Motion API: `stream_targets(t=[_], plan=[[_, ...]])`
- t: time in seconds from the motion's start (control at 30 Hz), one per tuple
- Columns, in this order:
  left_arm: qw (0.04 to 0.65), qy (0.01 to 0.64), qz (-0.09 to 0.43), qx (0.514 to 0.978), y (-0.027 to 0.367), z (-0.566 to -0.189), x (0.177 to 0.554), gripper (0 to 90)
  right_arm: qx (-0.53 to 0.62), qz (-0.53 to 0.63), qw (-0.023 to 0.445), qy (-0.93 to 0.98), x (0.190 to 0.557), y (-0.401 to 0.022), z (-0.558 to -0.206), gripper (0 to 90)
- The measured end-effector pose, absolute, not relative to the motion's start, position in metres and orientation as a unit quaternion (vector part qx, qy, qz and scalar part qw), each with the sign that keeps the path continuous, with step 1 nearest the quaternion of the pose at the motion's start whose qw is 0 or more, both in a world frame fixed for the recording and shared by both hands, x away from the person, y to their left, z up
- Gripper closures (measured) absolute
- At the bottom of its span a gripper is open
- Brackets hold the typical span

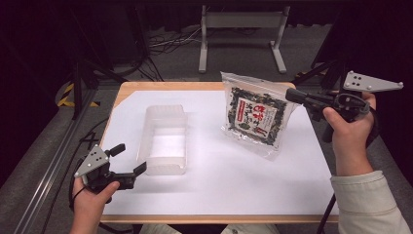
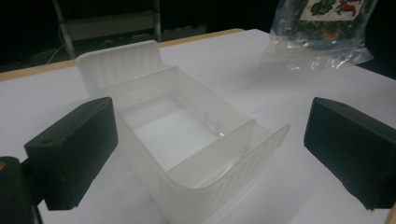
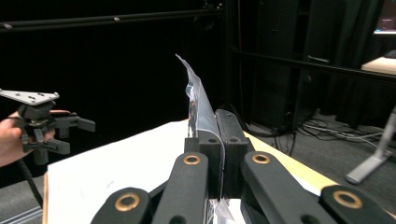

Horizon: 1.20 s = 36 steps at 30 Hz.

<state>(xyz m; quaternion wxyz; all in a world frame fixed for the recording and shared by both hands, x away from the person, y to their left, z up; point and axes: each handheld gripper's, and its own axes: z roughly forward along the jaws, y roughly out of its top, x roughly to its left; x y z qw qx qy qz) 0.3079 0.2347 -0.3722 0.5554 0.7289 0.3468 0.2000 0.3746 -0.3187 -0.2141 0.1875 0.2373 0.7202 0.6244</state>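
A clear snack bag [image 1: 254, 116] with a dark printed label hangs tilted over the right half of the table. My right gripper [image 1: 291, 94] is shut on its upper right edge. In the right gripper view the jaws [image 3: 218, 136] pinch the thin bag edge [image 3: 197, 105], which stands up between them. The bag's lower edge [image 2: 322, 58] is at or just above the white sheet. An empty translucent plastic container [image 1: 165, 139] lies left of centre. My left gripper [image 1: 130, 158] is open beside its near left corner. Its fingers [image 2: 74, 149] are spread wide and face the container [image 2: 187, 140].
A white sheet [image 1: 234, 180] covers the wooden table [image 1: 131, 87]. Beyond the far edge stand a metal frame [image 1: 241, 36] and floor cables. A dark tripod leg [image 1: 78, 92] rises at the left. The left gripper [image 3: 44, 126] shows far off in the right gripper view.
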Motion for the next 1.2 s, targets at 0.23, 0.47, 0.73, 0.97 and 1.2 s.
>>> stream_targets(t=[0.23,0.47,0.73,0.97,1.2], plan=[[0.563,0.327,0.197,0.733,0.217,-0.357,0.316,2.7,0.219,0.632,0.176,0.722,0.376,-0.304,-0.209,90.0],[0.58,0.3,0.184,0.734,0.193,-0.342,0.324,2.7,0.203,0.637,0.168,0.724,0.373,-0.295,-0.203,90.0],[0.601,0.258,0.162,0.739,0.162,-0.323,0.335,2.8,0.185,0.646,0.15,0.725,0.368,-0.286,-0.203,90.0],[0.602,0.234,0.154,0.748,0.138,-0.312,0.347,3.0,0.172,0.652,0.135,0.726,0.365,-0.279,-0.207,90.0],[0.623,0.22,0.128,0.74,0.12,-0.31,0.36,3.5,0.151,0.651,0.126,0.733,0.356,-0.269,-0.208,90.0]])
